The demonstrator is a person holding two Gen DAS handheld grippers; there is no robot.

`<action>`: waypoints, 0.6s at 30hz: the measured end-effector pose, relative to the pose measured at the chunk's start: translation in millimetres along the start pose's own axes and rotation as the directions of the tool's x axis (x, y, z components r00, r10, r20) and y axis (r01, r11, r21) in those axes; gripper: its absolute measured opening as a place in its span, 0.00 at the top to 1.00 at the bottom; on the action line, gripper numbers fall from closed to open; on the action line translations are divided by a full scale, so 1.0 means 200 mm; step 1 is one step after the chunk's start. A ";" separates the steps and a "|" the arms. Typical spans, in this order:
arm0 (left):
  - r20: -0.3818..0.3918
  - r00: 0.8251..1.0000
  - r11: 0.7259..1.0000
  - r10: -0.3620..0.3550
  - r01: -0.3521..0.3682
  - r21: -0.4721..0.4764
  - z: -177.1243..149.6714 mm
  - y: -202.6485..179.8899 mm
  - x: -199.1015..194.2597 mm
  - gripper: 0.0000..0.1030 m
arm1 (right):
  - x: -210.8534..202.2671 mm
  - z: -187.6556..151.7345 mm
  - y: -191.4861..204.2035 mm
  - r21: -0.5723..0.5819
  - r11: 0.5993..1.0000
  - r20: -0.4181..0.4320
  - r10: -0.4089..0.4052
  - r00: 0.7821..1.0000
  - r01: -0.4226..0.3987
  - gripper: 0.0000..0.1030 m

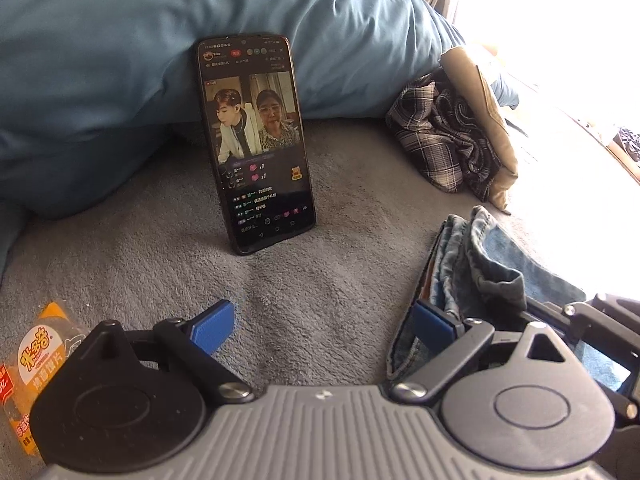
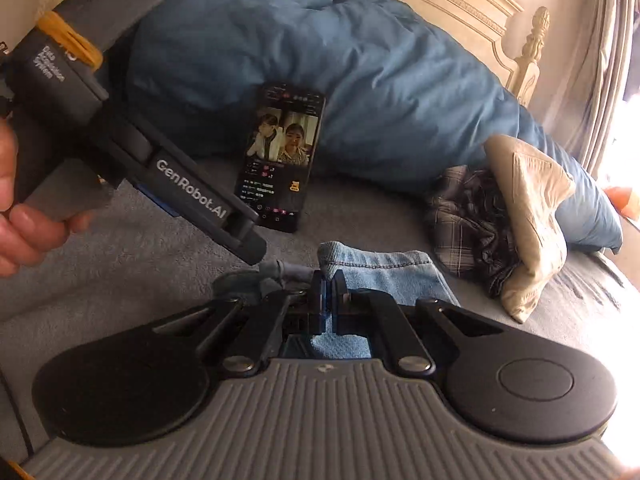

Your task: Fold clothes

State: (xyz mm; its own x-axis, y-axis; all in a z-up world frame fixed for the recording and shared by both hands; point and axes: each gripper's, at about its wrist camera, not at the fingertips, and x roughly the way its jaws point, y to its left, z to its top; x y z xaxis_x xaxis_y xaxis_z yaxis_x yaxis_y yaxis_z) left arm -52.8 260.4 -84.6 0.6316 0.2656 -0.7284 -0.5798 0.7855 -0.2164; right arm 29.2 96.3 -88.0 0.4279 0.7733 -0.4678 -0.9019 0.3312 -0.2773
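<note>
1. A phone [image 1: 256, 144] leans on the blue duvet [image 1: 120, 40] at 12 o'clock; crumpled clothes [image 1: 448, 140] lie at 2
2. Left gripper [image 1: 324, 324] is spread wide and empty, jeans [image 1: 472, 264] touching its right finger
3. Right gripper [image 2: 329, 296] is clenched on the jeans' edge
4. Only the left view shows a snack packet [image 1: 36, 352] at 8; only the right shows the headboard [image 2: 460, 4]

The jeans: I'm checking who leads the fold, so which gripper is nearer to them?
Right. The right gripper is shut on the jeans, pinching their folded edge. The left gripper is open, with the jeans just beside its right finger, not gripped.
</note>
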 end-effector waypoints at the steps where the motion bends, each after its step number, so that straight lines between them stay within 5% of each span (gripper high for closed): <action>1: 0.000 1.000 1.000 -0.001 0.001 0.001 0.00 0.00 0.00 0.07 | 0.00 -0.01 0.01 -0.009 1.000 0.000 0.004 1.000 -0.004 0.99; 18: 0.041 0.999 1.000 0.008 -0.008 -0.004 0.02 -0.01 -0.06 0.07 | 0.07 0.01 0.00 0.016 0.994 -0.024 0.108 0.994 -0.108 0.95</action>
State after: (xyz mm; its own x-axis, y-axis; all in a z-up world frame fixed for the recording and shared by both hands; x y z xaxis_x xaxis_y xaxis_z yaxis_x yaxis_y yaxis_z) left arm -57.5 258.2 -73.9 0.6477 0.2944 -0.7027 -0.5864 0.7815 -0.2131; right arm 34.8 108.8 -93.6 0.3291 0.7916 -0.5149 -0.9436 0.2547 -0.2116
